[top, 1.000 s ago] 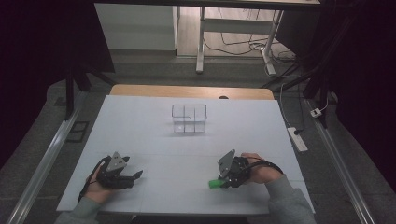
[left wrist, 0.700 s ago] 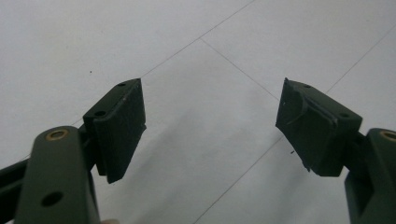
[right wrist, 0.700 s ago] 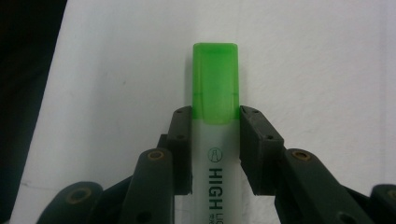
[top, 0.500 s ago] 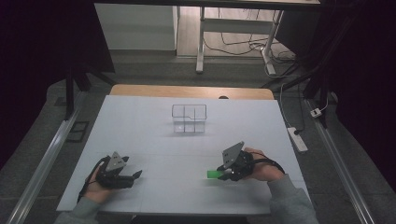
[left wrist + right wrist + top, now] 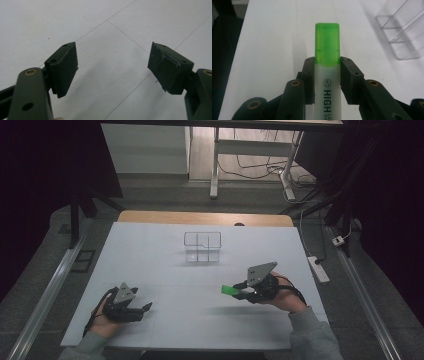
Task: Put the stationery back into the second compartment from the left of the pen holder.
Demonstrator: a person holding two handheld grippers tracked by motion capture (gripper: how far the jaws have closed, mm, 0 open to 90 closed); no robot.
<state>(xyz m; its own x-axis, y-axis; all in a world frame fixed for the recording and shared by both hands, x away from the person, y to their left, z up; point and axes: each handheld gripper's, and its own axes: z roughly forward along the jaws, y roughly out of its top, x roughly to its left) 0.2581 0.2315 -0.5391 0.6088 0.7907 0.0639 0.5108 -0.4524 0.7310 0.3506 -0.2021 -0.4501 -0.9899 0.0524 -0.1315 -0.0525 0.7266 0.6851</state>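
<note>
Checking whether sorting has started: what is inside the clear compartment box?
Nothing visible in the clear compartment box: white table shows through its walls. The green highlighter is clamped in the right gripper, away from the box.

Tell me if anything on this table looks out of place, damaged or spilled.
Nothing stands out. The green highlighter sits straight in the right hand-held gripper, cap on. The clear divided organizer stands upright on the white table. The left hand-held gripper is open with nothing between its jaws.
</note>
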